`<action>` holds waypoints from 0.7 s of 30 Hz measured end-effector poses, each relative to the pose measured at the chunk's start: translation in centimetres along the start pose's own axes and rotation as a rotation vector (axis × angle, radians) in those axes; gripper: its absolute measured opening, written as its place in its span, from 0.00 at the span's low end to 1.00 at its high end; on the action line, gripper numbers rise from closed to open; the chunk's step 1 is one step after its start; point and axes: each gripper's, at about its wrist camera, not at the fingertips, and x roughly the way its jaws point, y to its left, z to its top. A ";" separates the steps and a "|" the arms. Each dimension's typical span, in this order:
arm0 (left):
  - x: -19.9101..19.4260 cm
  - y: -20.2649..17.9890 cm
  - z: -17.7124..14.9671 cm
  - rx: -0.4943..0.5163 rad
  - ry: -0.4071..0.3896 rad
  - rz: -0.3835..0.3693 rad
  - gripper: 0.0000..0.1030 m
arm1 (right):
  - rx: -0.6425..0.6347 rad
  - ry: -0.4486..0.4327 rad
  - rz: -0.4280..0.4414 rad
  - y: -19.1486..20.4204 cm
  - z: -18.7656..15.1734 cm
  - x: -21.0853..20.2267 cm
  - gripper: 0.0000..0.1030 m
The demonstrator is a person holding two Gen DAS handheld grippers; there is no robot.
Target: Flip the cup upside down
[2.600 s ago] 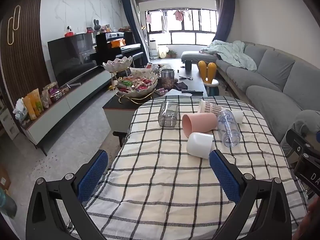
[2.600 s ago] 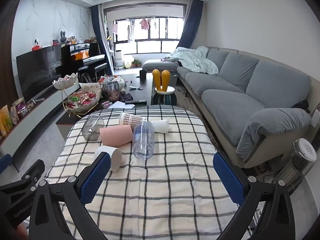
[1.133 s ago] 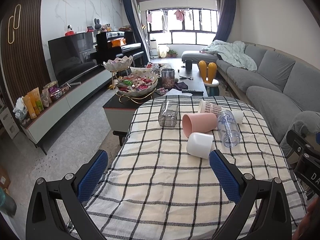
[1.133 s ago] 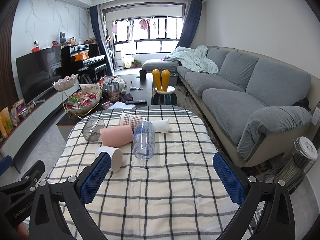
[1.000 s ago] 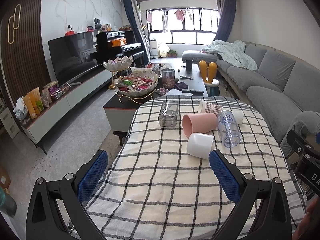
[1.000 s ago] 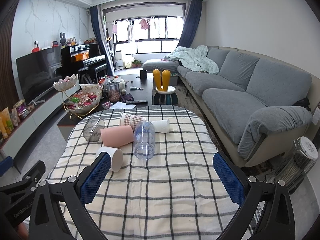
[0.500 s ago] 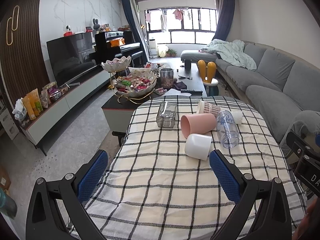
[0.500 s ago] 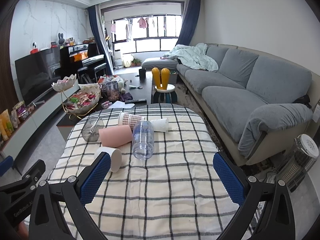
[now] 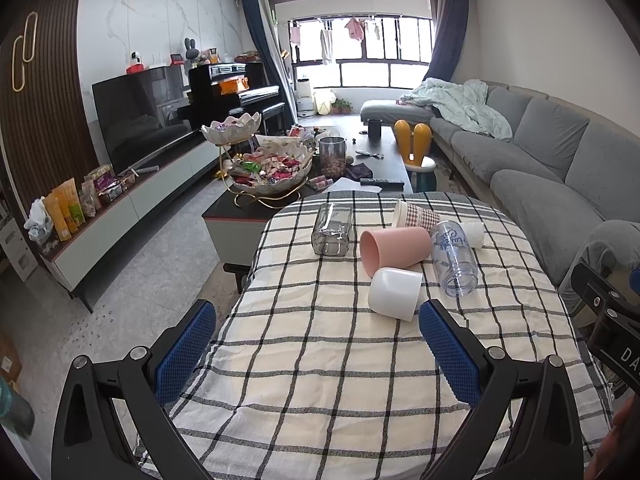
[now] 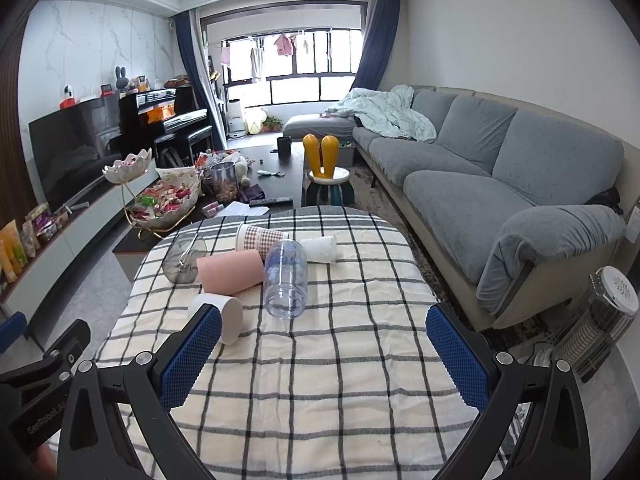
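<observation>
Several cups lie on their sides on a checked tablecloth (image 9: 320, 360). A white cup (image 9: 395, 294) lies nearest, a pink cup (image 9: 394, 248) behind it, a clear plastic cup (image 9: 456, 256) to the right, a grey glass cup (image 9: 332, 229) to the left, and a plaid paper cup (image 9: 416, 214) and a small white cup (image 9: 472, 234) at the back. They also show in the right wrist view: white (image 10: 224, 312), pink (image 10: 232, 266), clear (image 10: 286, 280). My left gripper (image 9: 316, 344) is open and empty, short of the white cup. My right gripper (image 10: 322, 348) is open and empty, near the clear cup.
A grey sofa (image 10: 500, 184) runs along the right. A dark coffee table (image 9: 280, 196) with a candy bowl stands beyond the table's far edge. A TV unit (image 9: 120, 200) lines the left wall. A heater (image 10: 600, 320) stands on the floor at right.
Both grippers have crept slightly forward and tilted a little; the cups have not moved. Both grippers stay open.
</observation>
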 end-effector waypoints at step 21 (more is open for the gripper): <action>2.0 0.6 0.3 -0.052 0.031 0.104 1.00 | -0.074 0.063 0.066 1.7 0.6 3.8 1.00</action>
